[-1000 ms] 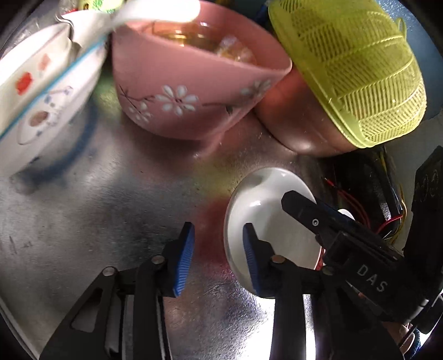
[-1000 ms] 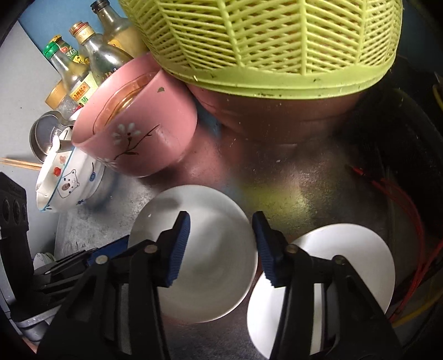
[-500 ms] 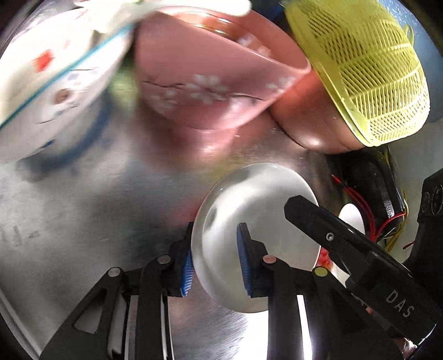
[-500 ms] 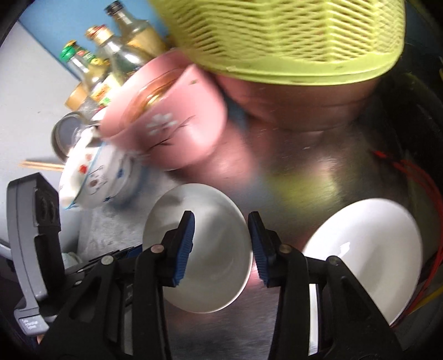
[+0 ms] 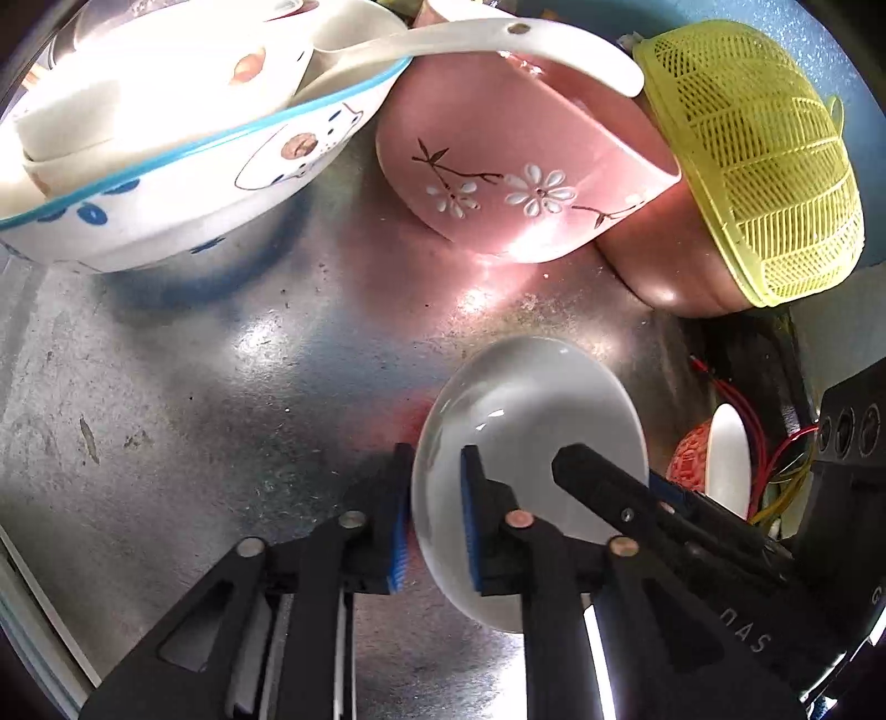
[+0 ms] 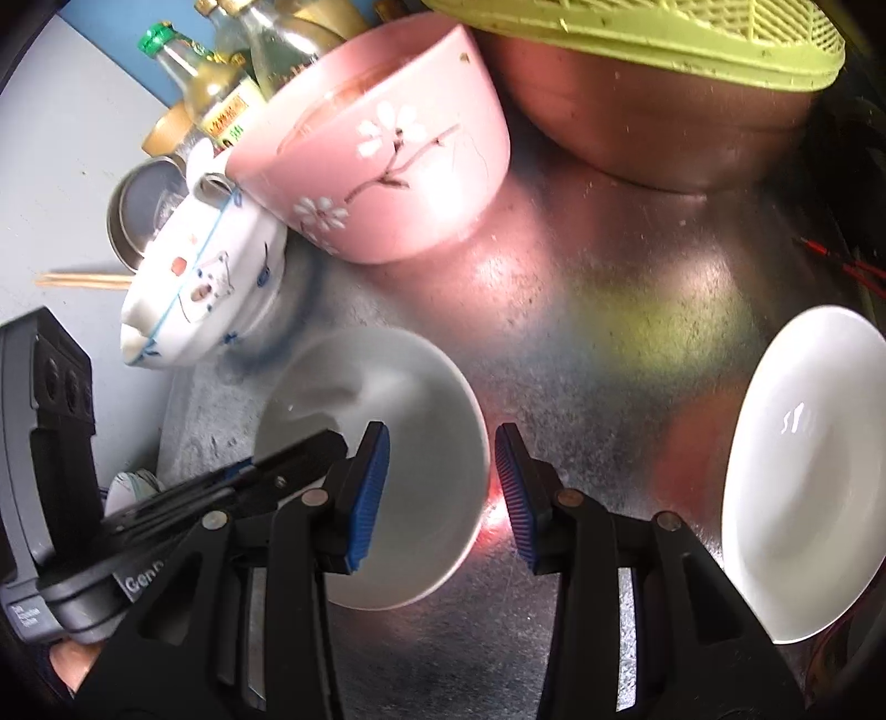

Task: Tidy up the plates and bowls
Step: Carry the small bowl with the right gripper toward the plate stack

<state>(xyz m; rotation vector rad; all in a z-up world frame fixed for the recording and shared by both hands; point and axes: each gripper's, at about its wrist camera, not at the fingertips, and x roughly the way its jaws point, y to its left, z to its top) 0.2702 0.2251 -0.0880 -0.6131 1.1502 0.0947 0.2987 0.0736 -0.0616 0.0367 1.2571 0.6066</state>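
Observation:
A small white bowl (image 5: 531, 443) sits tilted on the metal surface (image 5: 221, 387). My left gripper (image 5: 436, 515) is shut on its near-left rim, one blue pad inside and one outside. In the right wrist view the same white bowl (image 6: 410, 421) has its right rim between the pads of my right gripper (image 6: 440, 490). Those jaws are closing, and neither pad presses on the rim. One of the right gripper's fingers (image 5: 603, 490) reaches over the bowl in the left wrist view. A white plate (image 6: 803, 487) lies to the right.
At the back stand a pink flowered bowl (image 5: 526, 183), a blue-rimmed white bear bowl (image 5: 166, 183) with a white ladle (image 5: 498, 39), and a yellow strainer (image 5: 764, 166) over a brown bowl (image 6: 664, 127). Bottles (image 6: 221, 94), a tin (image 6: 138, 210) and chopsticks (image 6: 83, 279) stand far left. Red wires (image 5: 736, 399) run at right.
My left gripper slid onto the white bowl's rim and shut on it. The right gripper's jaws narrowed around the opposite rim, and both grippers shifted across the metal surface.

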